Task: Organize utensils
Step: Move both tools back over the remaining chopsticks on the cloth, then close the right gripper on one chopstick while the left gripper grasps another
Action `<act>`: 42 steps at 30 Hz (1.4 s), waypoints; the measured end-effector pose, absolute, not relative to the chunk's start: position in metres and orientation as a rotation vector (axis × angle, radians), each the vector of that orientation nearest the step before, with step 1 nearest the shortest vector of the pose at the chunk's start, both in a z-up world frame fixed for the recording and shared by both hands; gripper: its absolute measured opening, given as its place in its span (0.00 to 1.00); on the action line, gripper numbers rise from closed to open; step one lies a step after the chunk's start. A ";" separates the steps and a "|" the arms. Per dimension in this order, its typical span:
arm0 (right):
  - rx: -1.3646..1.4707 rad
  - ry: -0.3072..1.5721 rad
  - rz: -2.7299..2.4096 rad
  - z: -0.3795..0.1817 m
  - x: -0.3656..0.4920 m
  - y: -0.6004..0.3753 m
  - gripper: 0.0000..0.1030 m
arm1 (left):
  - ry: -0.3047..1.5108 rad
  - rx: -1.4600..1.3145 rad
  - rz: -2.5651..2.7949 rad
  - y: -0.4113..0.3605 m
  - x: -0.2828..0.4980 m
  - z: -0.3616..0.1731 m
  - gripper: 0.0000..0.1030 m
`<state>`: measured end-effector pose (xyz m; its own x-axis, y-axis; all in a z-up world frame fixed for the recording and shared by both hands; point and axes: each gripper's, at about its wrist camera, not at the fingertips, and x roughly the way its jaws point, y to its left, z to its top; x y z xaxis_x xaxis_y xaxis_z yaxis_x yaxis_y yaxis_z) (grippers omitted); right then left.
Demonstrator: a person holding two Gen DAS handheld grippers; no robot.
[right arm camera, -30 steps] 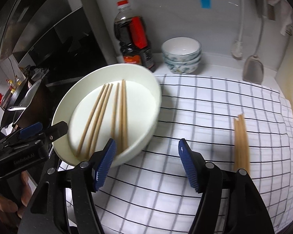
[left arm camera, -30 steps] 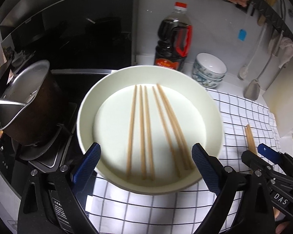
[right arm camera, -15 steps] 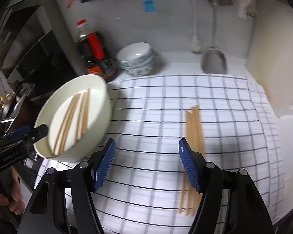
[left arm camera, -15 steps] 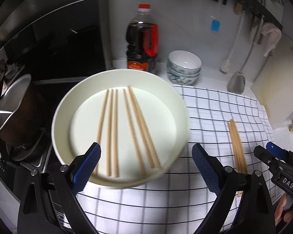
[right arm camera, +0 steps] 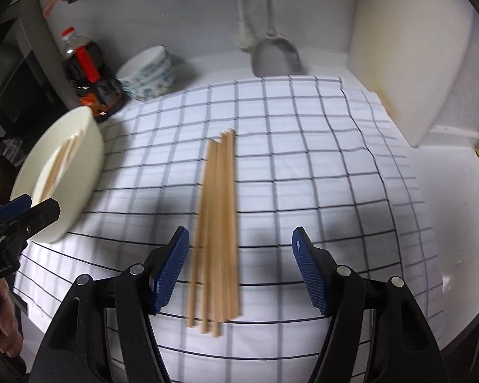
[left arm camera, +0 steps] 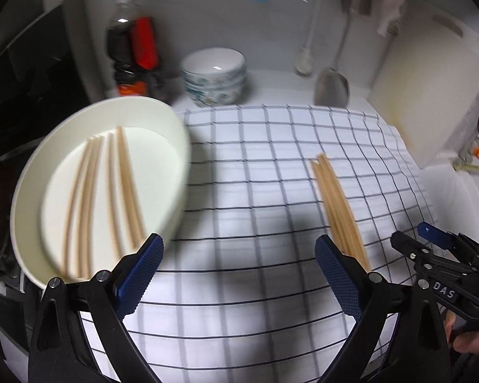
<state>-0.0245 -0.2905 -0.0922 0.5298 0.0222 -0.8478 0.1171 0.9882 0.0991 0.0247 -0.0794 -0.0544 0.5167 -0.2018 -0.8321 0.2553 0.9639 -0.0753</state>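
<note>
A loose bundle of several wooden chopsticks [right arm camera: 217, 223] lies on the checked cloth [right arm camera: 303, 159], partly between and below the blue pads of my right gripper [right arm camera: 239, 255], which is open and not touching them. In the left wrist view the same bundle [left arm camera: 335, 204] lies just beyond the right finger of my left gripper [left arm camera: 239, 265], which is open and holds nothing. A white bowl [left arm camera: 166, 146] at the left holds several more chopsticks [left arm camera: 124, 185]. The bowl [right arm camera: 86, 166] also shows at the left of the right wrist view.
At the back wall stand a dark sauce bottle [left arm camera: 132, 44] and stacked patterned bowls [left arm camera: 214, 76]. A metal spatula [left arm camera: 332, 86] hangs there, and a pale cutting board [left arm camera: 431, 79] leans at the right. A dark stove area lies left of the bowl.
Both grippers have moved to the right over the cloth, away from the bowl and toward the loose chopsticks. The bundle now lies under the right gripper. Both stay open.
</note>
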 end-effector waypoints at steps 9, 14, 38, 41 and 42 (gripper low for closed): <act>0.122 1.033 -0.060 -0.127 -0.017 -0.308 0.62 | 1.020 0.052 -0.286 -0.119 0.029 -0.097 0.91; 0.079 1.008 -0.037 -0.137 -0.010 -0.303 0.62 | 1.044 0.045 -0.273 -0.126 0.034 -0.115 0.91; -0.051 0.985 -0.048 -0.161 0.000 -0.295 0.58 | 1.048 0.021 -0.265 -0.142 0.041 -0.139 0.91; -0.044 0.978 -0.046 -0.161 0.001 -0.298 0.49 | 1.042 0.030 -0.273 -0.147 0.041 -0.140 0.91; -0.040 0.976 -0.044 -0.161 0.001 -0.300 0.46 | 1.041 0.031 -0.275 -0.148 0.040 -0.140 0.91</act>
